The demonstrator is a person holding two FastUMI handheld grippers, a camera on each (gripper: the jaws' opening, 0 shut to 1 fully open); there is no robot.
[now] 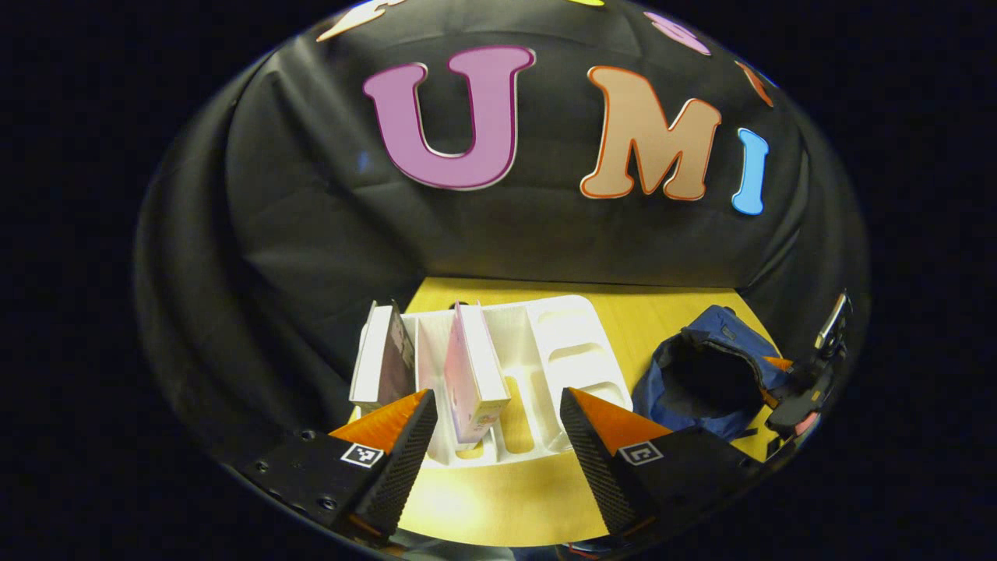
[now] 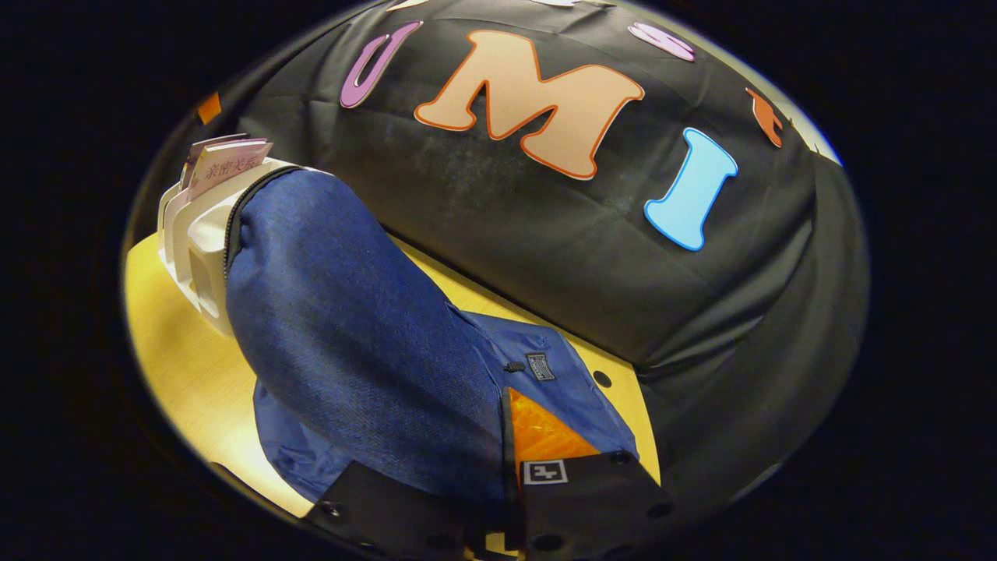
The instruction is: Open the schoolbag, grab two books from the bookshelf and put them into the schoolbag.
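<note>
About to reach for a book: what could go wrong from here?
1. The left tongs are open wide near the middle book; closing off-centre might tip it in the white rack.
2. The right tongs pinch only the schoolbag flap; if it slips, the opening may collapse.

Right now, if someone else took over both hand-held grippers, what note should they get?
Left hand-held gripper: open, empty, facing the rack.
Right hand-held gripper: shut on the bag's flap, lifting it.
Bag: on the table, right of the rack, mouth open.
Books: both upright in the rack, left book and pink book.
Done: bag opened.
Left: move both books into the bag.
</note>
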